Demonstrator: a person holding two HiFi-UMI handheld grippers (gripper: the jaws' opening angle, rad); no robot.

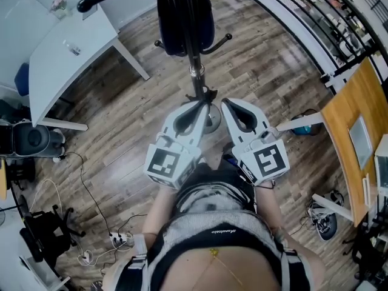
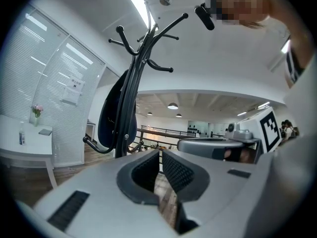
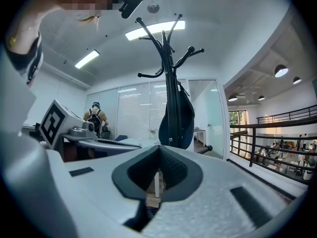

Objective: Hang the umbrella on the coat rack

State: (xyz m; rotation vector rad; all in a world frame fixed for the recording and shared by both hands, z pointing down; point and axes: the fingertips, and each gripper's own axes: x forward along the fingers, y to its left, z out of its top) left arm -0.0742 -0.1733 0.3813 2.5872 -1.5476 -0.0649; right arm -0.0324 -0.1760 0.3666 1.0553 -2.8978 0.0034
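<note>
A dark blue folded umbrella (image 1: 185, 17) hangs on the black coat rack (image 1: 195, 71), straight ahead of me. In the left gripper view the umbrella (image 2: 111, 118) hangs beside the rack's pole (image 2: 143, 48), its curved handle (image 2: 96, 148) at the bottom. The right gripper view shows the umbrella (image 3: 178, 120) hanging against the coat rack (image 3: 168, 58). My left gripper (image 1: 203, 105) and right gripper (image 1: 225, 102) are held side by side short of the rack, both shut with nothing between the jaws. Neither touches the umbrella.
A white table (image 1: 66, 59) stands at the left, a wooden desk (image 1: 357, 120) at the right. Shoes (image 1: 324, 217) lie by the desk, and cables with a power strip (image 1: 115, 238) lie at the lower left. A person with a backpack (image 3: 94, 118) stands far off.
</note>
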